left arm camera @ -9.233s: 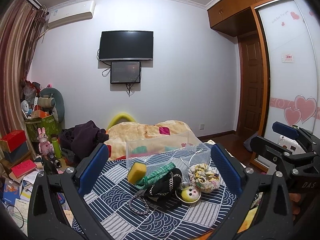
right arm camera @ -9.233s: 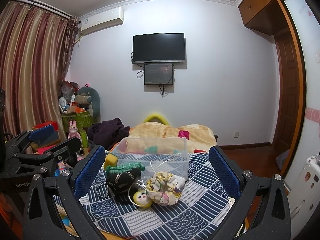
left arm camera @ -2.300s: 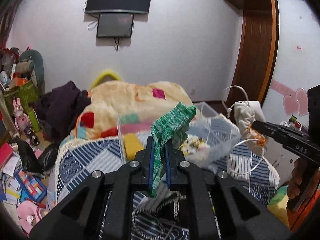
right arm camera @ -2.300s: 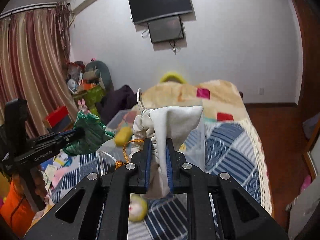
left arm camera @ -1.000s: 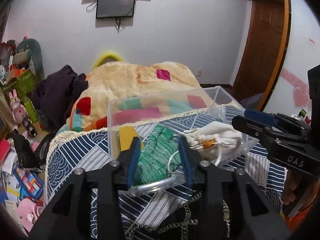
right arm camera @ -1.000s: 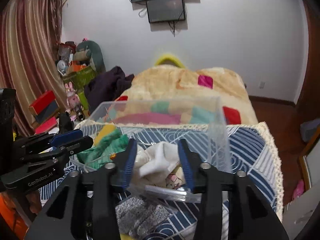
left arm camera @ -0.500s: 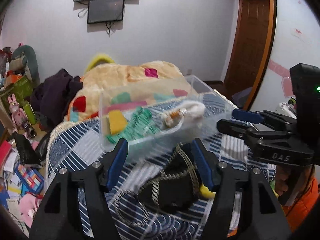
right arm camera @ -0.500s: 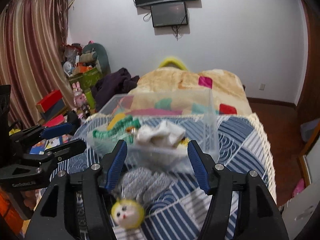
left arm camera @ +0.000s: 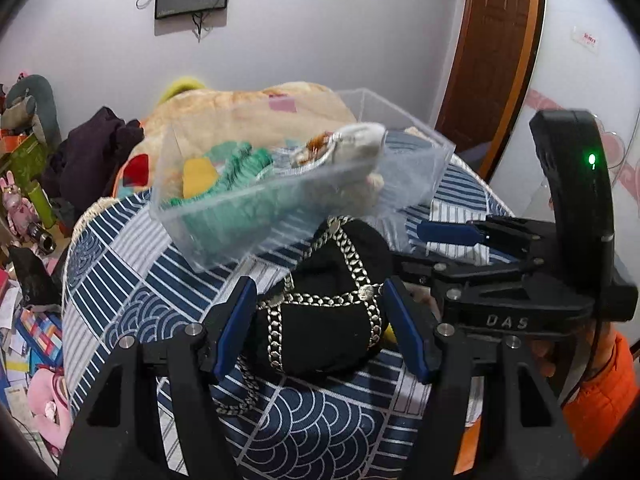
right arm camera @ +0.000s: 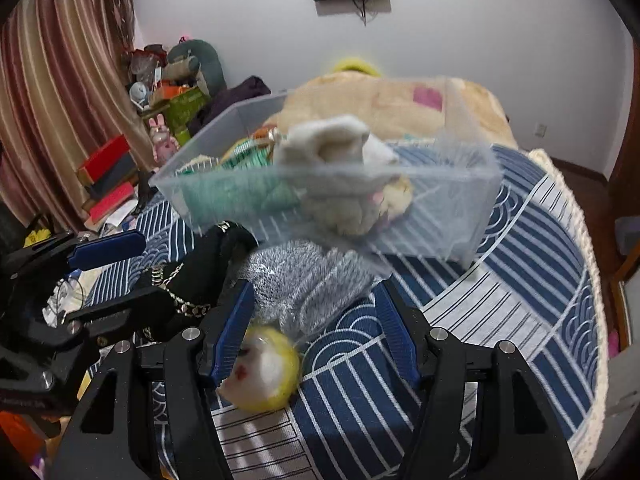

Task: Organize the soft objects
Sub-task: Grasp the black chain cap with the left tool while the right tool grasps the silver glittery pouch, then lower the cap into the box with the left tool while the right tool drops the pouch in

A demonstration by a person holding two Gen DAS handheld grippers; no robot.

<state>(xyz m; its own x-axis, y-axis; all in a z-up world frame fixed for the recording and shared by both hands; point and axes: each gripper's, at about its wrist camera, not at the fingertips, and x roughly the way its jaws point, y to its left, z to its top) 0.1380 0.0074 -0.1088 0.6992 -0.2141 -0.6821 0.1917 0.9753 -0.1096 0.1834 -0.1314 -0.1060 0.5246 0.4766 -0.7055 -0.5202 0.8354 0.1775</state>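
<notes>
With green cloth (left arm camera: 236,168) and white pouch (right arm camera: 332,140) binned, my open left gripper (left arm camera: 320,328) straddles the black bag (left arm camera: 324,312), my open right gripper (right arm camera: 312,332) the grey pouch (right arm camera: 308,276).

Light: even, cool indoor light, moderately bright; source not visible.
Shadows: soft, faint.
Blur: clear plastic bin (left arm camera: 304,184) and its contents smeared in both views; yellow plush ball (right arm camera: 262,372) soft.
Sharp: near gripper frames, bedspread (right arm camera: 532,280) pattern.
Distortion: strong fisheye bending, black corners.
</notes>
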